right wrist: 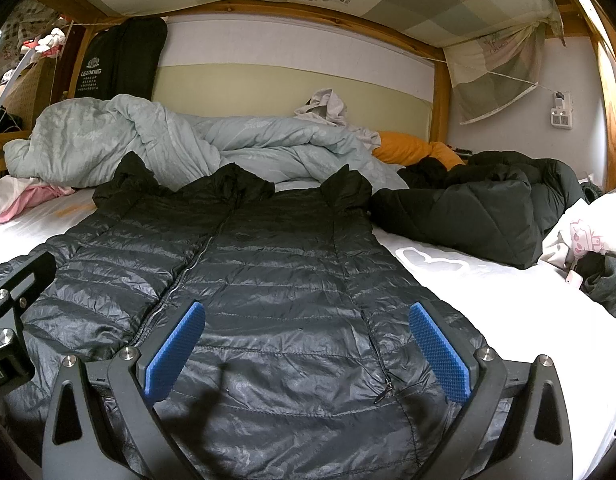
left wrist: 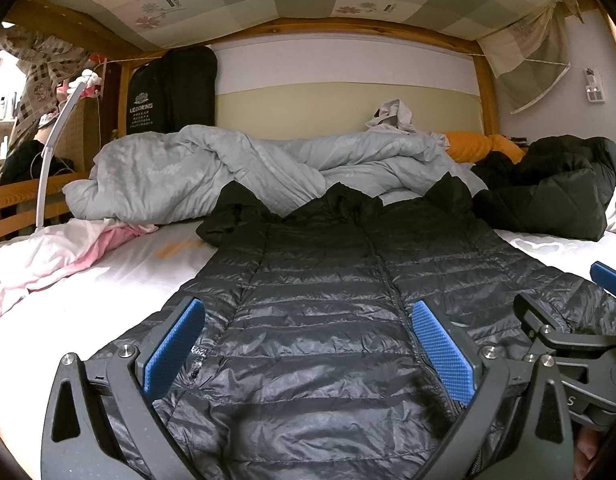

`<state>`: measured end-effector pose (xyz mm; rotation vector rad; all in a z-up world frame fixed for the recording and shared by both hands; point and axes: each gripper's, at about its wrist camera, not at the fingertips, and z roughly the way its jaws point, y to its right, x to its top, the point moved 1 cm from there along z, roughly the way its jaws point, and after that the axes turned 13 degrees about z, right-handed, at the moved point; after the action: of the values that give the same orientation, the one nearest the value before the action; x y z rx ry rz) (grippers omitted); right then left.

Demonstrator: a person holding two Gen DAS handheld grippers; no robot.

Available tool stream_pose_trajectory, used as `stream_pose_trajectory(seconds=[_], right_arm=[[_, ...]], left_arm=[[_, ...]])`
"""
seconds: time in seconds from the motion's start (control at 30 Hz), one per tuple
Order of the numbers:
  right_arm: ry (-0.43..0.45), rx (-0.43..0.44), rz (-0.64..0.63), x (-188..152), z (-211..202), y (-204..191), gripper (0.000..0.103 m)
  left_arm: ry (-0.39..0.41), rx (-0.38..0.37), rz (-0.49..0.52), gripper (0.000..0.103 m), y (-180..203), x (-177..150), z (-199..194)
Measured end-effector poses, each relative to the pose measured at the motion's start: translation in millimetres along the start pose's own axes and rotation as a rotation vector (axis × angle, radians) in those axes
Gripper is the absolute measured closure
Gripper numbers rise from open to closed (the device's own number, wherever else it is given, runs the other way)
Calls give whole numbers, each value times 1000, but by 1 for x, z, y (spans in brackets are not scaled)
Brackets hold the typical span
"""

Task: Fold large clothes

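Black quilted jacket point(left wrist: 327, 320) lies flat, front up, zipper closed, on the white bed sheet point(left wrist: 120, 276), collar toward a rumpled grey duvet point(left wrist: 212, 168). Left gripper point(left wrist: 308, 344) and right gripper point(right wrist: 308, 344) hover over its hem, jaws spread wide, empty. Second dark coat point(right wrist: 467, 216) lies heaped to the right.

Quick count: one shiny black quilted puffer jacket point(right wrist: 236, 280) spread flat on the one white-sheeted bed point(right wrist: 447, 280). One crumpled pale grey-green duvet point(right wrist: 188, 148) at 12 o'clock, one dark matte quilted coat point(right wrist: 475, 208) bunched at 2 o'clock, one orange pillow point(right wrist: 403, 146), one pink-and-white cloth heap point(left wrist: 68, 256) at 9 o'clock. Two black grippers: left gripper point(left wrist: 308, 344), right gripper point(right wrist: 308, 344), two blue pads each. One white wall socket point(right wrist: 561, 116).
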<state>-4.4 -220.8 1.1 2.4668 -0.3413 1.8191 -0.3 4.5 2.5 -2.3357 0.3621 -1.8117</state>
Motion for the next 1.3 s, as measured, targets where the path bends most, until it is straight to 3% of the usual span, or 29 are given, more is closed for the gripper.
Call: stream_pose_trajectory(seconds=[0.93,1.13,1.3], right_arm=[[-3,2,2,4,1,3,0],[-13,30,68,8,-8,14,0],[27,61,101,38,-37,34,0]], left_arm=[[5,-16,-9,0,-2,0,-1],[50,-28,15,0,-13,10,-26],[90,-41,-29,0,-34,38,-53]])
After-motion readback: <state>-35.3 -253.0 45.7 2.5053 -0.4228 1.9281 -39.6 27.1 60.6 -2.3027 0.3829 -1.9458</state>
